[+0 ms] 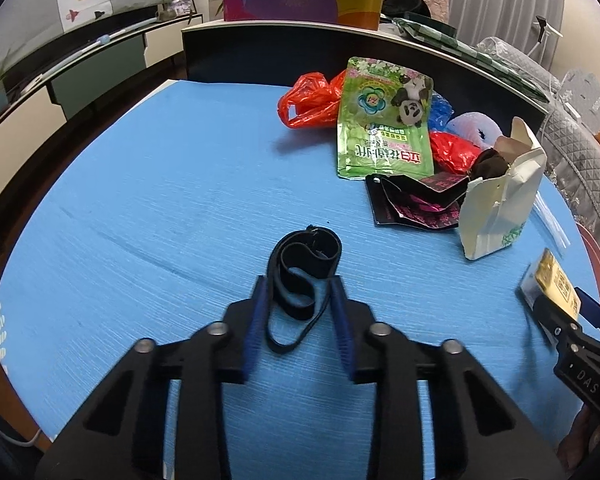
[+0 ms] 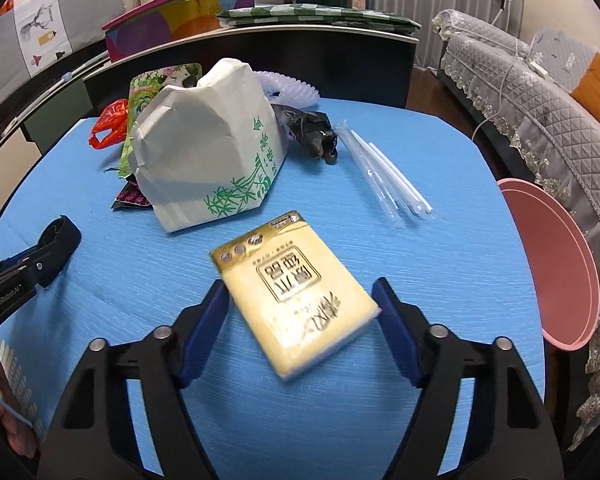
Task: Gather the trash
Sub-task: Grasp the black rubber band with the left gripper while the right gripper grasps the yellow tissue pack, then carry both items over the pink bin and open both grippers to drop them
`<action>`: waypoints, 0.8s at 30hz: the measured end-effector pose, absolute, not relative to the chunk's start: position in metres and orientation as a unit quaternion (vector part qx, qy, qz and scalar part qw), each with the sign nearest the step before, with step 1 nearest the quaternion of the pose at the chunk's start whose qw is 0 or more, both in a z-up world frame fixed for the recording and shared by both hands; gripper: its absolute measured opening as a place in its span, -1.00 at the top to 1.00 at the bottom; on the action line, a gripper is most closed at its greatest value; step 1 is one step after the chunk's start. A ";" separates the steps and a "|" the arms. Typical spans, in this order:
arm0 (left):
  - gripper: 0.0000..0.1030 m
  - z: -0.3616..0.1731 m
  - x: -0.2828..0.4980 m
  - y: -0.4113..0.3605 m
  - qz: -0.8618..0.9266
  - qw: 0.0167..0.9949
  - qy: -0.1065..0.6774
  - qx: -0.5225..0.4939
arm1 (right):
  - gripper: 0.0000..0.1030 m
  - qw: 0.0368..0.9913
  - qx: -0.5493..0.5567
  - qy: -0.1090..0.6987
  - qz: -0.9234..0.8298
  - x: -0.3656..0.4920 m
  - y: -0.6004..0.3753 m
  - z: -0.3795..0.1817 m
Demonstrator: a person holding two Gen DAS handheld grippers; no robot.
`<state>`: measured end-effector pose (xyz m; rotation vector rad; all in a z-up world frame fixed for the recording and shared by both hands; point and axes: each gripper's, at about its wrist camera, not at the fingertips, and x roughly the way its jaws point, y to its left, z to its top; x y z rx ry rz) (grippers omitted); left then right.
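A black elastic strap (image 1: 300, 276) lies coiled on the blue table (image 1: 160, 200). My left gripper (image 1: 300, 294) is open, its fingers on either side of the strap's near loops. A yellow tissue pack (image 2: 296, 292) lies flat on the table; it also shows in the left wrist view (image 1: 556, 284). My right gripper (image 2: 300, 300) is open around the pack, both pads close to its edges. A white paper bag (image 2: 208, 152) with green bamboo print stands behind it.
A green panda pouch (image 1: 384, 120), red plastic bags (image 1: 312, 100), black wrappers (image 1: 416, 204), a black crumpled bag (image 2: 312, 132) and clear straws (image 2: 388, 180) lie on the table. A pink bin (image 2: 556, 260) stands at the table's right edge. A dark cabinet (image 1: 280, 52) stands behind.
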<state>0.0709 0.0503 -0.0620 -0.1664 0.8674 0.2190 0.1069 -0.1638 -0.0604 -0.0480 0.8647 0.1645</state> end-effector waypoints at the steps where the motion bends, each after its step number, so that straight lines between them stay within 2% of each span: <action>1: 0.53 -0.061 0.071 0.049 0.104 0.899 0.418 -0.079 | -0.30 0.907 -0.024 0.414 0.078 0.105 -0.165 -0.058; 8: 0.64 -0.048 0.063 0.041 0.087 0.909 0.400 -0.074 | -0.22 0.919 -0.022 0.388 0.074 0.092 -0.172 -0.042; 24: 0.65 -0.010 0.041 0.005 0.034 0.929 0.362 -0.065 | -0.19 0.950 -0.014 0.309 0.033 0.045 -0.217 0.013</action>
